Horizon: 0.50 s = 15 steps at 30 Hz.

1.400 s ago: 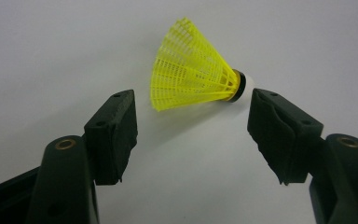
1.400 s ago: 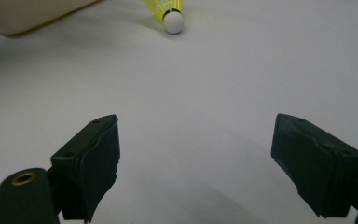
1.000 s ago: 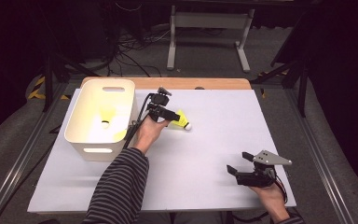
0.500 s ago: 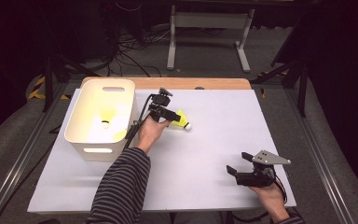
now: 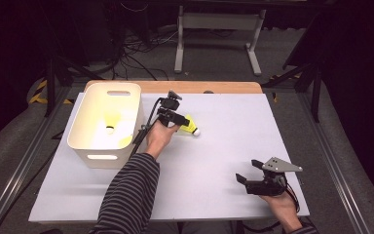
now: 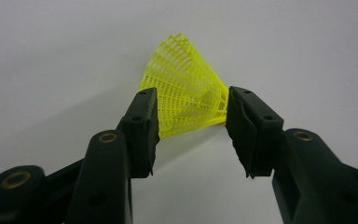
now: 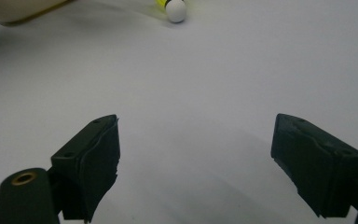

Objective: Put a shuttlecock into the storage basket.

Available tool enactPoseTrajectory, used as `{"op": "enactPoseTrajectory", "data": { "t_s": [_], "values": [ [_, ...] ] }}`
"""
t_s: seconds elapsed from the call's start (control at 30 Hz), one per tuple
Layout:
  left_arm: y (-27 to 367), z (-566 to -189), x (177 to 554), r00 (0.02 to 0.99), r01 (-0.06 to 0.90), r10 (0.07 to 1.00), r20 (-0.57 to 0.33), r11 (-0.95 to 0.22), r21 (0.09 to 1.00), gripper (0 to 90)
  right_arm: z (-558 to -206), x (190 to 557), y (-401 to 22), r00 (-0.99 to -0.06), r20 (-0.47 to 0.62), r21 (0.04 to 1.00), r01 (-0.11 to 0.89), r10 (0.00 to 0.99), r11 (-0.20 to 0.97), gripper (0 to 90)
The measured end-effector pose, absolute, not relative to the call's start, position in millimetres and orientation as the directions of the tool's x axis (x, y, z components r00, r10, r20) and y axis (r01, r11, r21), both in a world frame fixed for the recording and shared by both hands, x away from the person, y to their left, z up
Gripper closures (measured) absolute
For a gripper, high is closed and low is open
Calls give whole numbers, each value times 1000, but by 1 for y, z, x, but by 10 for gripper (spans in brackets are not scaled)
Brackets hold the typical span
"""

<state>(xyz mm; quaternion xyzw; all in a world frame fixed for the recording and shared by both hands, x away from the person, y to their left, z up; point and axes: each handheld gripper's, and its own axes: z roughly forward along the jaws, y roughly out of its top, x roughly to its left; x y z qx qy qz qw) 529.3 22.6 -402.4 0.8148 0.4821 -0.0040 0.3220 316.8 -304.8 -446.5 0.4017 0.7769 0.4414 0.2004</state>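
L gripper [image 6: 191,133] jaws have just been closing, pads now touching both sides of yellow shuttlecock [image 6: 186,100] skirt, which sits right betw. them. R gripper [image 7: 196,163] wide open, holding nothing, well apart from it.

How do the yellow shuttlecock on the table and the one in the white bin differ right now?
The shuttlecock on the table lies on its side on the white tabletop; the shuttlecock in the bin sits on the floor of the white bin.

The left gripper brackets the table one's mesh skirt, its jaws just closing; nothing touches the binned one.

Both are yellow.
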Motion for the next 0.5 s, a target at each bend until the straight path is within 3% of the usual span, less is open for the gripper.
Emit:
{"op": "enactPoseTrajectory", "data": {
  "t_s": [0.5],
  "values": [
    [18, -408, 529, 556, 788, 775, -301, -377, 486, 668, -446, 316, -305, -597, 40, 848, 444, 801, 288, 163]
  ]
}}
